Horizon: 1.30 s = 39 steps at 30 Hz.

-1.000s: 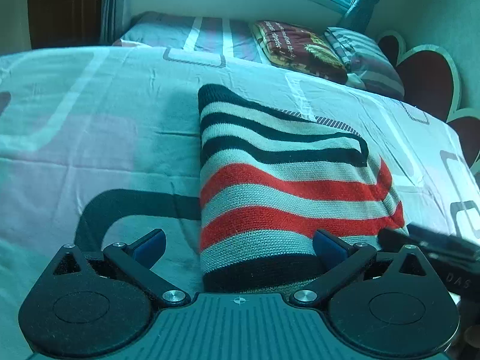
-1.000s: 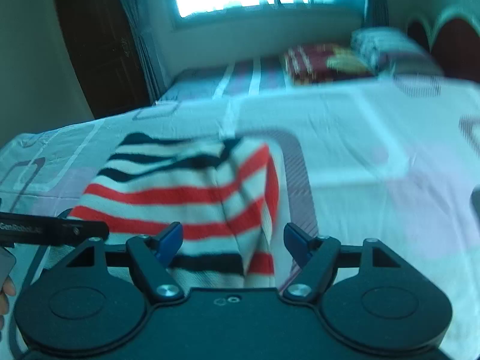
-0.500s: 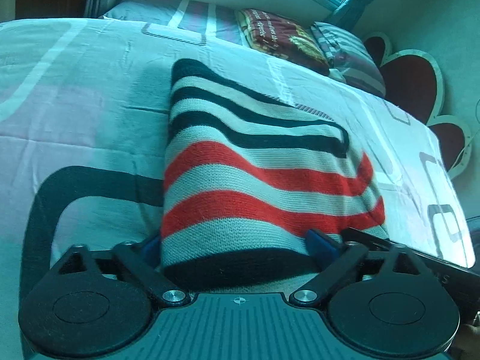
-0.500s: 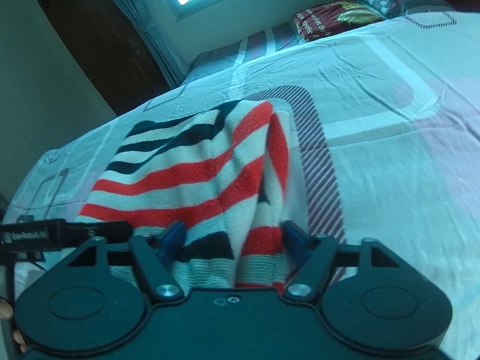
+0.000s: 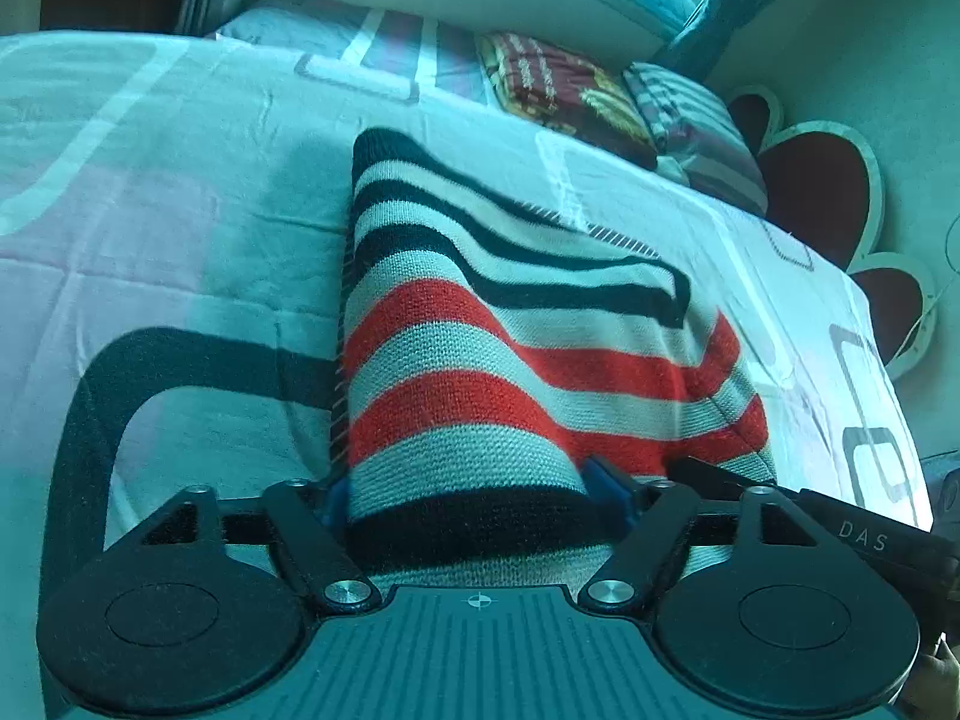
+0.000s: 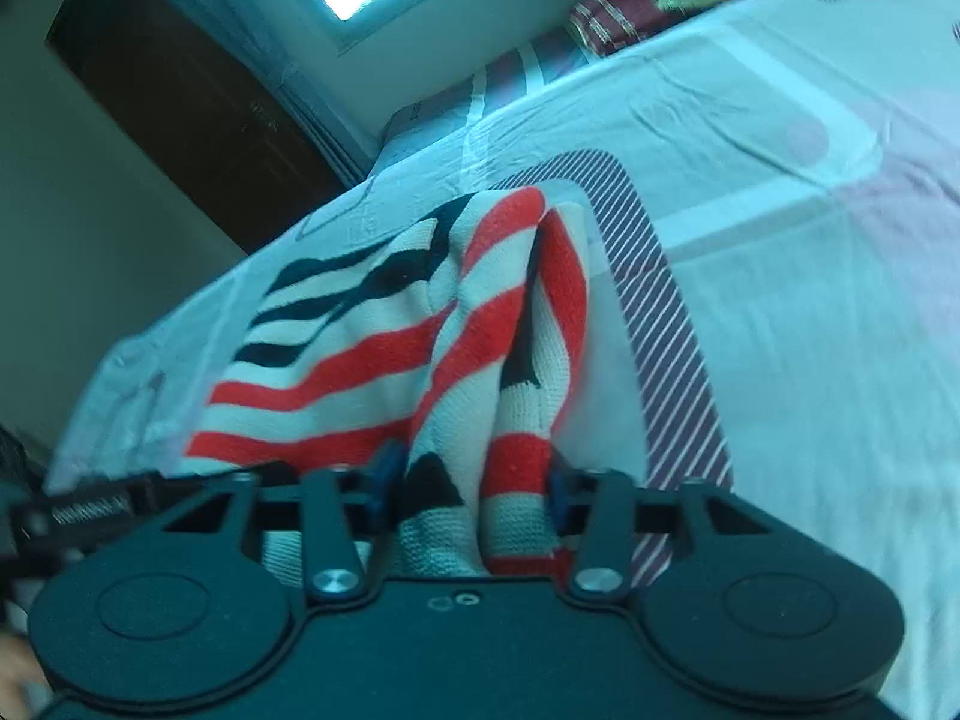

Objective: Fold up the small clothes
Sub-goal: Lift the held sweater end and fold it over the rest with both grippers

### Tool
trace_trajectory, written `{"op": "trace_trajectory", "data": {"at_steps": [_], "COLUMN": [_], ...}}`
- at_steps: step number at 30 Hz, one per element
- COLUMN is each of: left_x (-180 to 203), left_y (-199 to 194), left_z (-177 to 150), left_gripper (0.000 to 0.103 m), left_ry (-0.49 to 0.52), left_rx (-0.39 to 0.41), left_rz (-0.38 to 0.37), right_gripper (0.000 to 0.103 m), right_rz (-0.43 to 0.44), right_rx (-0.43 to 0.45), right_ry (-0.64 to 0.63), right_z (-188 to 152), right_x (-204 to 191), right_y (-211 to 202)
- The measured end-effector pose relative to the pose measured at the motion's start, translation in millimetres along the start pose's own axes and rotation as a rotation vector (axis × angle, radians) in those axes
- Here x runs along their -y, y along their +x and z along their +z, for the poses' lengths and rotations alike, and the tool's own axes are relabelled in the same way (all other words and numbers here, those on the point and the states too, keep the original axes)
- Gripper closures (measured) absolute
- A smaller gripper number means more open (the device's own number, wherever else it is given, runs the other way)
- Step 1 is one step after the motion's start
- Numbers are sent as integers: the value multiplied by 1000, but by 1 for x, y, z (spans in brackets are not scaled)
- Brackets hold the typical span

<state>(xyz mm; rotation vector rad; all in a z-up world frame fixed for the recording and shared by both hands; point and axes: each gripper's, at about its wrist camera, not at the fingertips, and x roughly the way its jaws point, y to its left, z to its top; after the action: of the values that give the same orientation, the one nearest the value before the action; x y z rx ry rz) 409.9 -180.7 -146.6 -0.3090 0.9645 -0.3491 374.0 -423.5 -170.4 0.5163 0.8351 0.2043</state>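
A small knit sweater (image 5: 510, 354) with red, black and cream stripes lies on the bed, its near hem raised. My left gripper (image 5: 474, 492) is shut on the black-banded near hem, fabric bunched between the blue pads. My right gripper (image 6: 468, 486) is shut on the other near corner of the sweater (image 6: 420, 348), which is gathered and lifted, with folds rising off the sheet. The right gripper's body shows at the lower right of the left wrist view (image 5: 864, 534); the left gripper's body shows at the left of the right wrist view (image 6: 90, 504).
The bed sheet (image 5: 150, 210) is pale with grey and pink shapes. Pillows and a folded dark red blanket (image 5: 564, 90) lie at the head, by a heart-shaped headboard (image 5: 822, 192). A dark wooden door (image 6: 180, 90) and a window are beyond the bed.
Both grippers moved forward onto the sweater's near edge and closed on it. The near hem is now lifted off the sheet and bunched.
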Motion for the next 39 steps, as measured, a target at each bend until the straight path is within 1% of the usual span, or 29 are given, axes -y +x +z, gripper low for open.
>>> {"op": "trace_trajectory", "data": {"at_steps": [2,4,9,14,20,24,28,31,34,36,38,39], "left_x": [1,0,-11,-39,-104,-159,-215,-256,-292,-313,-330,-339], "left_y": [-8,-17,-44,-81,-124,-149,-164,-165,-158,-149,-138,-133], "left_z": [1,4,13,21,30,36,48,58,68,71,70,68], "left_gripper": [37,39,39,39,39,39,39,39,39,39,38,38], "left_ry": [2,-3,-23,-6,-11,-3,-2,-6,-8,-1,29,32], "left_rx": [13,18,41,93,138,166,176,183,177,172,168,166], "left_rz": [-12,-29,-35,9,73,110,134,154,170,192,242,232], "right_gripper": [69,69,70,70,70,70,70,70,70,70,68,67], "right_rz": [30,56,106,166,223,250,256,247,225,200,158,124], "right_rx": [30,57,84,90,84,88,98,104,104,94,79,80], "right_ry": [10,5,-46,-44,-53,-63,-54,-47,-48,-46,-40,-46], "right_z": [-2,-2,-1,-5,-21,-37,-53,-64,-73,-78,-83,-85], "right_x": [-3,-13,-48,-87,-151,-200,-242,-270,-289,-296,-299,-298], "right_y": [-10,-19,-31,-25,5,31,64,91,116,134,149,155]}}
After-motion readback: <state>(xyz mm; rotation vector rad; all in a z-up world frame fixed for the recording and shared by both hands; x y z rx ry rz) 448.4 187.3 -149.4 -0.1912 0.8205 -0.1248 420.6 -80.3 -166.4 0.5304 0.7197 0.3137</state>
